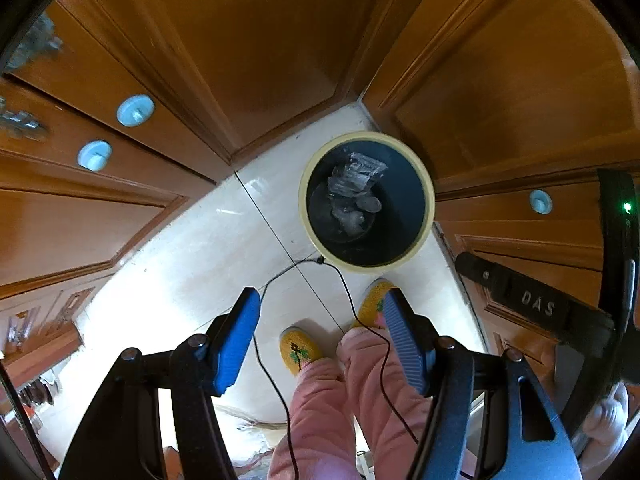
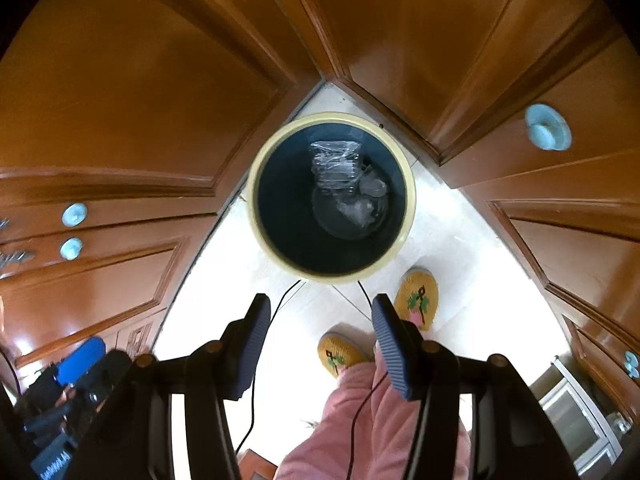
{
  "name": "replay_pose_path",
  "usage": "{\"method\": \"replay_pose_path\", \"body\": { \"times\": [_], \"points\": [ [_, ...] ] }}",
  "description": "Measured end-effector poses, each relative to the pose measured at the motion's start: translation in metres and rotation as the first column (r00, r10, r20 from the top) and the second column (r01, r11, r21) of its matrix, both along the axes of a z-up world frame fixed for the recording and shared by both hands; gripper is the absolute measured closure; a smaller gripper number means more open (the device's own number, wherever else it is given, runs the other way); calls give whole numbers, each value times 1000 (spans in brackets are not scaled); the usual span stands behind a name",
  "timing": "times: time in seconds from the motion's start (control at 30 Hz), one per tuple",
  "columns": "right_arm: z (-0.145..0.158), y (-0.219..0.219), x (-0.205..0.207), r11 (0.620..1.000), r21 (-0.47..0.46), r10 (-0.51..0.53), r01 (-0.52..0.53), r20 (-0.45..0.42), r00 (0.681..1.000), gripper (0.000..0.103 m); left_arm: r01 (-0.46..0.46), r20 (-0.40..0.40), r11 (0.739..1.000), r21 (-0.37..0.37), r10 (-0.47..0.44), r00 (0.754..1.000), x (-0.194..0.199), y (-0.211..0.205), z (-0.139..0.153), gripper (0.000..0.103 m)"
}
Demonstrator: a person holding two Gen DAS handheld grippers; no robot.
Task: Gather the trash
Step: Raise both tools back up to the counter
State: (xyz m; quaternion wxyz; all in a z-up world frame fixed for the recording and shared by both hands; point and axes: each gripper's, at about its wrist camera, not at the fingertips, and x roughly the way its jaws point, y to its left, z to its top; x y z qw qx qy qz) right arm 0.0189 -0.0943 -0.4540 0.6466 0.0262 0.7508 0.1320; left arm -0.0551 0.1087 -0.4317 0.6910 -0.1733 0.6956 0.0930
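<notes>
Looking down from both cameras, a round trash bin (image 1: 366, 204) with a pale rim is seen on the white floor (image 1: 192, 248), in the corner between brown wooden cupboards (image 1: 248, 40). At the bottom of the bin (image 2: 332, 196) some trash (image 1: 354, 186) is seen: a crinkled clear plastic wrapper (image 2: 335, 164) and a few small pale scraps (image 2: 360, 210) beside it. The left gripper (image 1: 320, 332) is held over the floor with its blue fingers (image 1: 236, 344) apart, and nothing is held between them. The right gripper (image 2: 320, 344) is held just short of the bin, fingers wide apart too, and nothing is clamped there either. No other trash is seen on the floor, so this part of the job is judged to be done or nearly done. The plastic wrapper is judged to be very light, thin and soft. It can be squashed without harm, and nothing in it looks easy to break. It is likely slippery and crackly, so it is best pinched at a bunched fold, not at a flat smooth side. The little scraps are also judged light and easy to drop. A thin black cable (image 1: 352, 300) is seen trailing past the bin, close to yellow slippers (image 2: 416, 300) and pink trouser legs (image 1: 320, 412), and it could be snagged.
</notes>
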Motion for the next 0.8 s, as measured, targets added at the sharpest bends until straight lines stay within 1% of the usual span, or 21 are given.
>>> {"method": "replay_pose_path", "body": {
  "times": [0.07, 0.17, 0.23, 0.33, 0.4, 0.43, 0.47, 0.53, 0.6, 0.67, 0.7, 0.8],
  "points": [
    [24, 0, -5, 1000, 6, 10, -10, 19, 1000, 50, 9, 9, 1000, 5, -9, 1000, -2, -2, 17, 40],
    [60, 0, -12, 1000, 9, 24, -25, 48, 999, 50, 37, 34, 999, 15, -38, 999, -6, -5, 52, 38],
    [80, -2, -17, 999, 6, 43, -44, 65, 997, 50, 67, 55, 997, 36, -69, 996, -8, -7, 77, 36],
    [114, -4, -27, 997, -11, 76, -75, 100, 992, 50, 98, 88, 994, 47, -102, 991, -10, -9, 112, 35],
    [137, -8, -31, 997, -10, 78, -77, 122, 989, 50, 122, 109, 991, 47, -126, 986, -12, -12, 136, 35],
    [153, -12, -34, 997, -8, 77, -77, 141, 987, 50, 138, 118, 989, 56, -143, 983, -12, -14, 149, 35],
    [162, -12, -34, 997, -9, 77, -76, 153, 985, 50, 153, 130, 986, 66, -161, 978, -12, -18, 160, 34],
    [191, -18, -38, 996, -13, 87, -86, 194, 977, 50, 183, 164, 980, 81, -194, 967, -14, -25, 183, 34],
    [219, -24, -43, 995, -22, 102, -100, 238, 966, 50, 209, 214, 973, 98, -225, 951, -15, -34, 212, 28],
    [250, -31, -47, 993, -42, 119, -112, 292, 949, 50, 225, 254, 968, 106, -246, 936, -15, -40, 234, 27],
    [260, -33, -48, 992, -50, 123, -113, 309, 943, 50, 240, 283, 965, 108, -261, 923, -14, -44, 250, 27],
    [299, -46, -53, 991, -77, 131, -110, 376, 917, 50, 266, 341, 957, 119, -291, 894, -13, -54, 281, 27]
  ]
}}
